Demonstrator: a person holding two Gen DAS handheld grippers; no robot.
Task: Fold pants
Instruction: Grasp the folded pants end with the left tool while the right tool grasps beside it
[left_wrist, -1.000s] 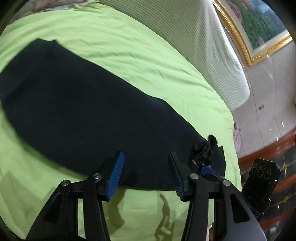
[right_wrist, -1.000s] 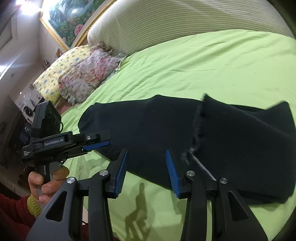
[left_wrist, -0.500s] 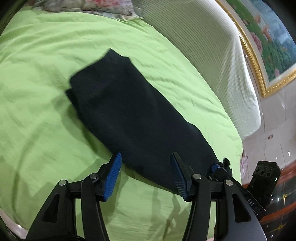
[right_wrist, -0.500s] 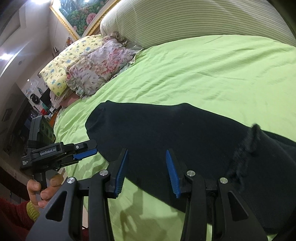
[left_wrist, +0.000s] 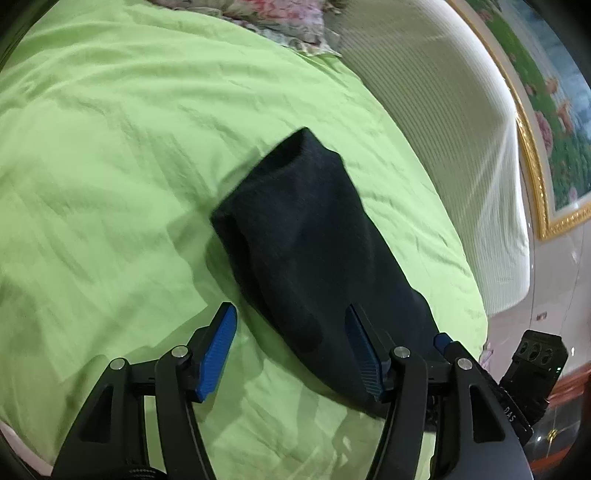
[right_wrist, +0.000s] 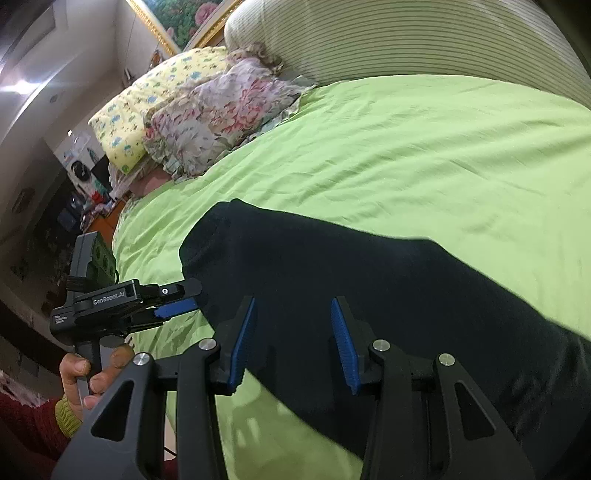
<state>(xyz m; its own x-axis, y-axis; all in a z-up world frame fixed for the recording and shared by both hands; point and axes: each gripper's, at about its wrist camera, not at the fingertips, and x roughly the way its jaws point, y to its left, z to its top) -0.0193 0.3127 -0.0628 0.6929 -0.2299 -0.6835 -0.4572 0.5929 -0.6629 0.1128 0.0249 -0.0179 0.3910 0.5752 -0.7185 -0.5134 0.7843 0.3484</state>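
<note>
Dark navy pants (left_wrist: 310, 236) lie folded lengthwise as a long strip on the green bedsheet (left_wrist: 110, 147). In the right wrist view the pants (right_wrist: 369, 295) run from centre to the lower right. My left gripper (left_wrist: 291, 350) is open and empty, hovering above the near end of the strip. It also shows in the right wrist view (right_wrist: 181, 299) at the strip's left end, held by a hand. My right gripper (right_wrist: 291, 343) is open and empty over the strip's near edge. Its body shows in the left wrist view (left_wrist: 535, 358) at lower right.
Floral and yellow pillows (right_wrist: 207, 110) lie at the head of the bed. A striped white bolster (left_wrist: 443, 147) runs along the far side. A gold-framed painting (left_wrist: 546, 129) hangs on the wall. The bed edge is near my left gripper.
Both views have pulled back and swung toward the pillows. The frayed hem seen earlier in the right wrist view has passed out of sight. Both grippers stay open.
</note>
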